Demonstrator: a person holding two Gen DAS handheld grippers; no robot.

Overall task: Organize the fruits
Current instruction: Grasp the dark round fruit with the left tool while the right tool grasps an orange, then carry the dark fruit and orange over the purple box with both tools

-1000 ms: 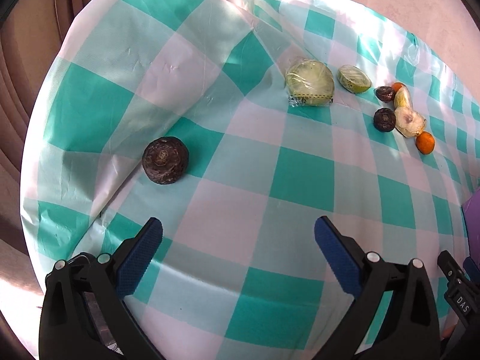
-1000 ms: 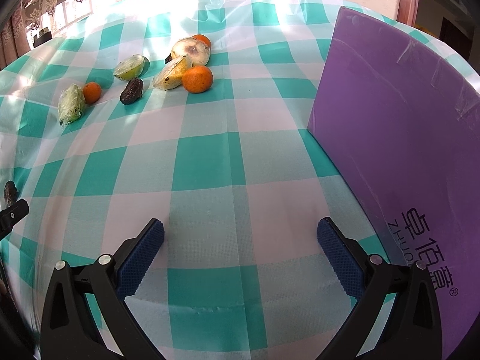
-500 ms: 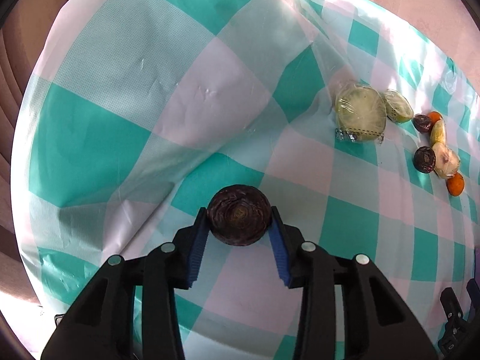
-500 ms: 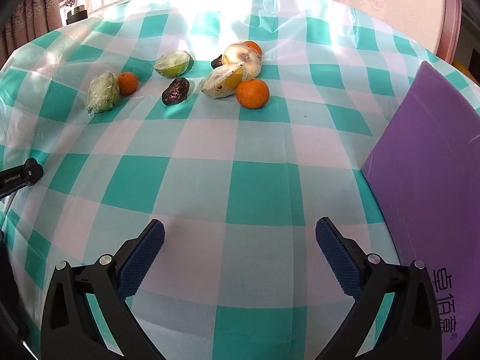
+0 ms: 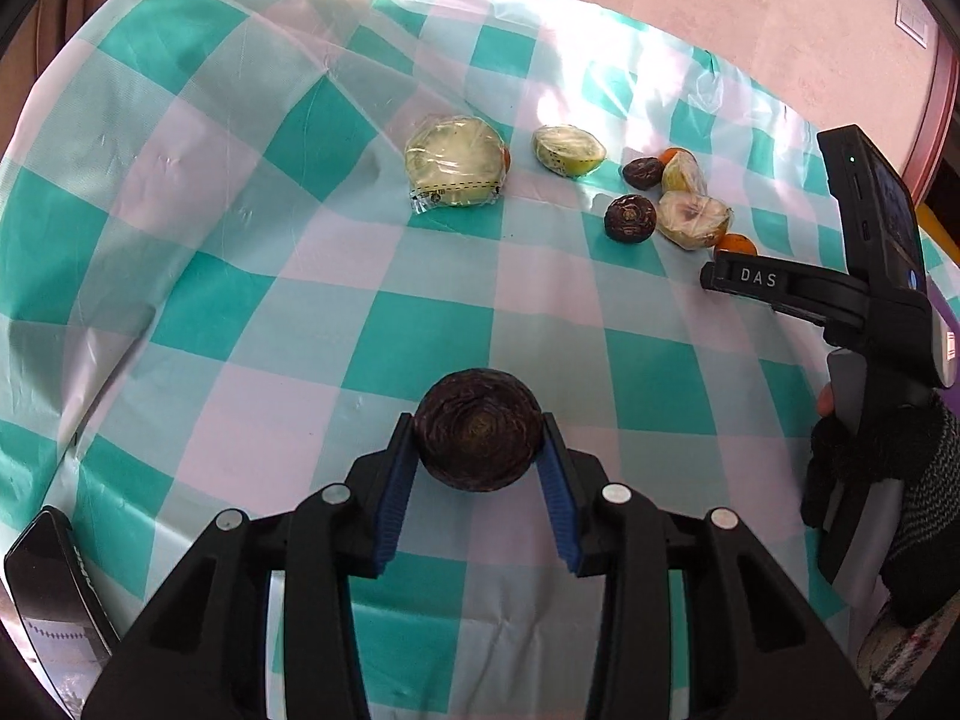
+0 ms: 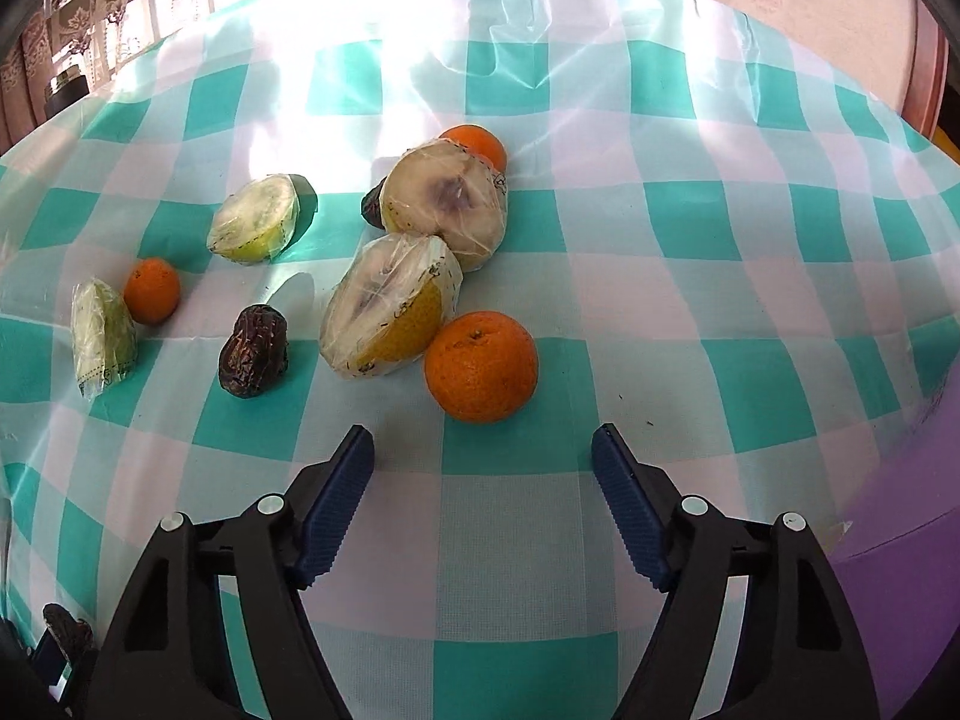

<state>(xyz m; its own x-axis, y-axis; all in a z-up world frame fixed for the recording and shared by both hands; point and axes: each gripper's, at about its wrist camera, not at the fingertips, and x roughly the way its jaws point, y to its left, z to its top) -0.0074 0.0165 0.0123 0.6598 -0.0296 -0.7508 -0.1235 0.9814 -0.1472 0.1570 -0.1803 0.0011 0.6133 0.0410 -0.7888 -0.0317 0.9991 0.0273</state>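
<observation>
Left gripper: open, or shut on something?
Shut. The left gripper has both blue pads pressed against the sides of a dark brown round fruit, held above the checked tablecloth.

bright daylight from window [image 6: 150,6] at far left; strong glare on glossy tablecloth [image 6: 456,60]; soft short shadows; fisheye bending, dark vignette at corners.

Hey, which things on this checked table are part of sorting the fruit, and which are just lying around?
Part of the job:
- dark round fruit gripped by the left tongs
- nearest orange, ahead of the closing right tongs
- wrapped fruit halves
- purple board, possibly

Lying about:
- dark phone-like object at the table edge
</observation>
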